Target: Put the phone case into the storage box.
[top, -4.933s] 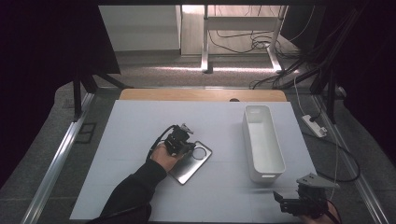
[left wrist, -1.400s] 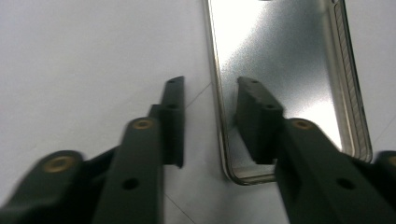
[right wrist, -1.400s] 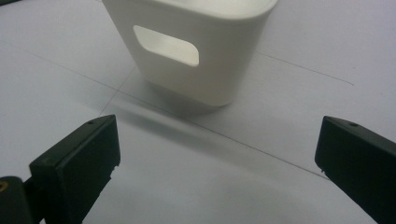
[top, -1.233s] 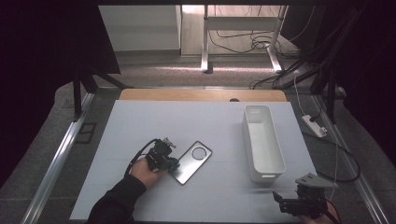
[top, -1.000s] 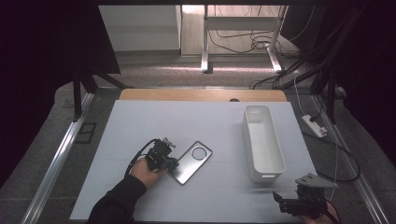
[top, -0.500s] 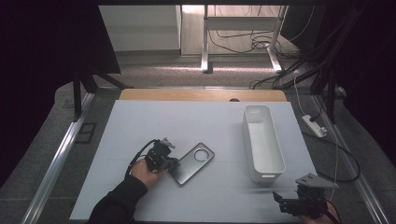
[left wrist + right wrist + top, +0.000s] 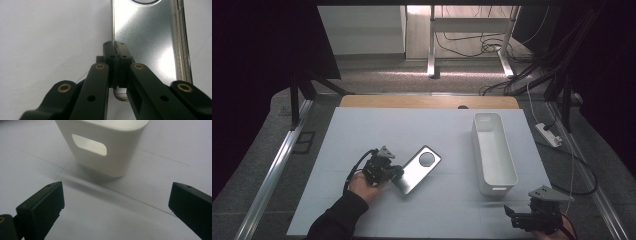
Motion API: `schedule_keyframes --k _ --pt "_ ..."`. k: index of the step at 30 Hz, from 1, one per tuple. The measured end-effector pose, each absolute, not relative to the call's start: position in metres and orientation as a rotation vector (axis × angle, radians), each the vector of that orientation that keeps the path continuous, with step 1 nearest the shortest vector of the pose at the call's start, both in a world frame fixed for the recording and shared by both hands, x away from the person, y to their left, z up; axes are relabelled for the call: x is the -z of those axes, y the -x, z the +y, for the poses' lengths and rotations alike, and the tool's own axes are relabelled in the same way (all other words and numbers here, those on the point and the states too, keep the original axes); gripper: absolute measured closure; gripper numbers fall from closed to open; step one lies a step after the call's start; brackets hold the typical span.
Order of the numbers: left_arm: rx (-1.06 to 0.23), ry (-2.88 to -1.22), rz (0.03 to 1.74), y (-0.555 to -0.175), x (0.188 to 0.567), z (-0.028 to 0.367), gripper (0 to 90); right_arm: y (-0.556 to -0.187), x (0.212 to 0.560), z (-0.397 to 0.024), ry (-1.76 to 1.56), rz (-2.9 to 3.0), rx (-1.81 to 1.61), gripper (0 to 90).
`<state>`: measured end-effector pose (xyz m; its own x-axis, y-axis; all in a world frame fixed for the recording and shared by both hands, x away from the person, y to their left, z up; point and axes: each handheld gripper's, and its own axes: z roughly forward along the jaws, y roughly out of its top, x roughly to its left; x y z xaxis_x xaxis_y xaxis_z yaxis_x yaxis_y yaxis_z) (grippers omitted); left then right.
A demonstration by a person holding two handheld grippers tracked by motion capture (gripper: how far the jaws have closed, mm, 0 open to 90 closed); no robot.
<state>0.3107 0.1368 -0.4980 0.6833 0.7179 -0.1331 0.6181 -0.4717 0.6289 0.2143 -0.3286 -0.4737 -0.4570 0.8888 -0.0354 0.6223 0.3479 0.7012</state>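
Note:
A flat silver phone (image 7: 418,169) with a round ring near its far end lies slanted at the middle of the white table. My left gripper (image 7: 399,175) sits at its near left corner. In the left gripper view the two black jaws are pressed together on the long edge of the silver phone (image 7: 147,42), so the left gripper (image 7: 115,48) is shut on it. My right gripper (image 7: 515,216) rests low at the table's front right with its jaws wide apart. Between the jaws of my right gripper (image 7: 115,207) there is only bare table.
A long white bin (image 7: 492,187) stands at the right of the table, its short end with a handle slot facing my right gripper. In the right gripper view the white bin (image 7: 100,147) is a short way ahead. Cables and a power strip (image 7: 548,134) lie on the floor beyond the right edge.
The silver phone has swung a little, its ring end moving farther away and to the right, with the left gripper still on its corner. The right gripper has not moved.

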Motion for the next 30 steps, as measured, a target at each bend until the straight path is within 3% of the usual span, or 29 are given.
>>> schedule_keyframes --k 15,30 --pt "-0.229 -2.032 1.020 -0.287 0.480 0.156 88.9 -0.214 0.473 -0.328 -1.315 2.209 -0.876 0.0" --pt "-0.269 -1.948 0.967 -0.263 0.470 0.164 88.9 -0.213 0.472 -0.330 -1.303 2.210 -0.926 0.0"
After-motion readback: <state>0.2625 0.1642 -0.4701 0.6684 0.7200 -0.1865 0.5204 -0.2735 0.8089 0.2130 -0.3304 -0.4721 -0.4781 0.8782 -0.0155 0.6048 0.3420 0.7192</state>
